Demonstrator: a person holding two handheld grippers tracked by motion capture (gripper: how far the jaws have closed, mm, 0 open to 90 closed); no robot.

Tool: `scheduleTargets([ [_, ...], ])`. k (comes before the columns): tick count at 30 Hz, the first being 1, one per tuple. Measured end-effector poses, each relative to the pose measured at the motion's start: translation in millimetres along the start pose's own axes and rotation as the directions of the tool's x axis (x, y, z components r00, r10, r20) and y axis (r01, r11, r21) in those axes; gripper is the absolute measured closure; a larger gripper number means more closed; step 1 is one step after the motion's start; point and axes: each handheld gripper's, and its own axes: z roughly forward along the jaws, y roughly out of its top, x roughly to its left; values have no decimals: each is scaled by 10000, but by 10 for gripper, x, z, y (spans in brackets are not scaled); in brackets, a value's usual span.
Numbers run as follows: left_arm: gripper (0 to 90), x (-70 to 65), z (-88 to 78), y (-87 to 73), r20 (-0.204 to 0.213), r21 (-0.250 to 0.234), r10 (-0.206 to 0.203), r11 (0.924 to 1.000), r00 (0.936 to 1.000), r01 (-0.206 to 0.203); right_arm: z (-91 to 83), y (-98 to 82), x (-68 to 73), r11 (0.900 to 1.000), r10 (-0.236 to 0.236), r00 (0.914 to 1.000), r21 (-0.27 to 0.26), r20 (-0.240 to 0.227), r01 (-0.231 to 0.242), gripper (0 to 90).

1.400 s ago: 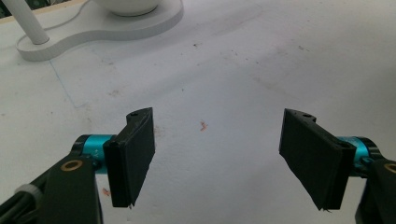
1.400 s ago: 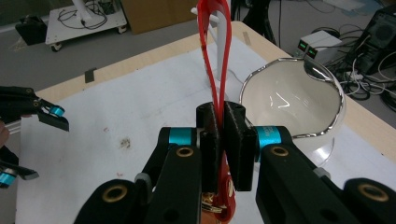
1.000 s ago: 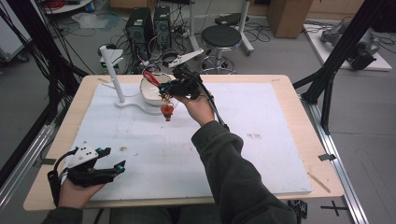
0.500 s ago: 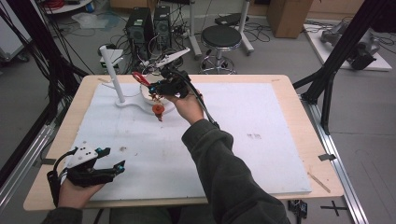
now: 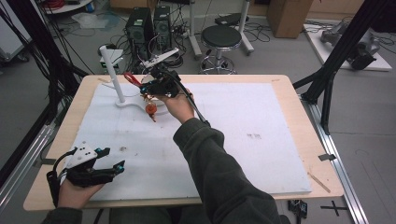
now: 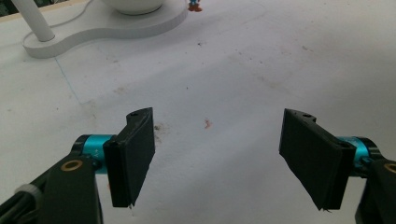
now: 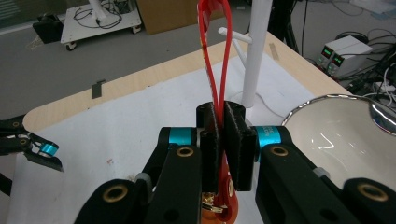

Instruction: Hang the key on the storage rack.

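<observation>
Right now your right tool is clamped on the red strap, w/ its loop rising above the jaws and an orange charm dangling below, just over the white stand's base at the counter's far left. Beside it: bowl and upright post. Your left tool sits low near the front-left edge, jaws wide apart, nothing btwn them.
</observation>
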Motion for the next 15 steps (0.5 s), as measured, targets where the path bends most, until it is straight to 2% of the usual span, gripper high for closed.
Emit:
scheduleTargets([
  [15,272,18,-3,-5,-19,14,26,10000,10000,-26,401,123,34,9989,-179,9998,423,20,178,850],
])
